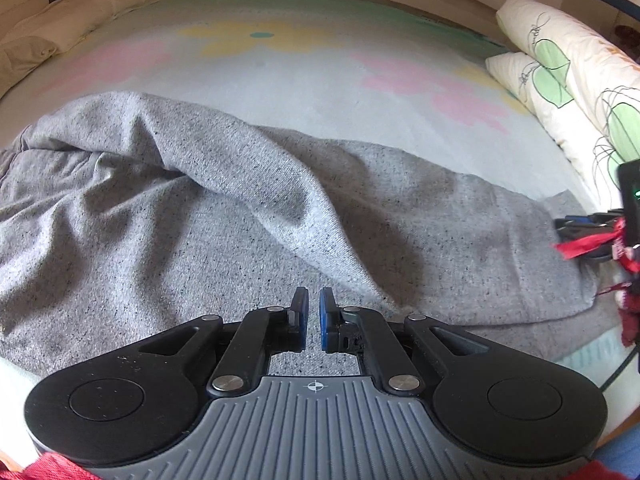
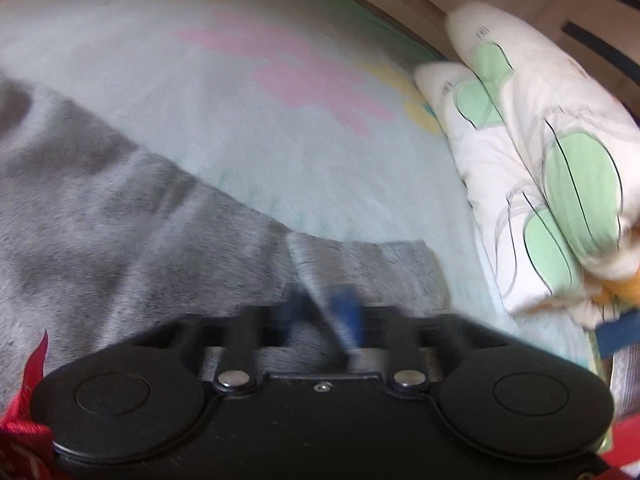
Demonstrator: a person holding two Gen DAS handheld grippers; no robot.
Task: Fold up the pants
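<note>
No containers in view. Grey pants lie rumpled across bed on pale floral blanket, one fold humped mid-cloth. Patterned pillows stacked at bed's right edge. Left claw closed, empty, above pants. Right claw blurred, pinched shut on pants' leg end; left view shows it only at pants' far right edge.

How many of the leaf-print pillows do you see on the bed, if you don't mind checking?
2. One leaf-print pillow lies along the bed's right side, nearer the grey pants; the second sits against it, closer to the wooden frame. Others may lie out of view.
</note>
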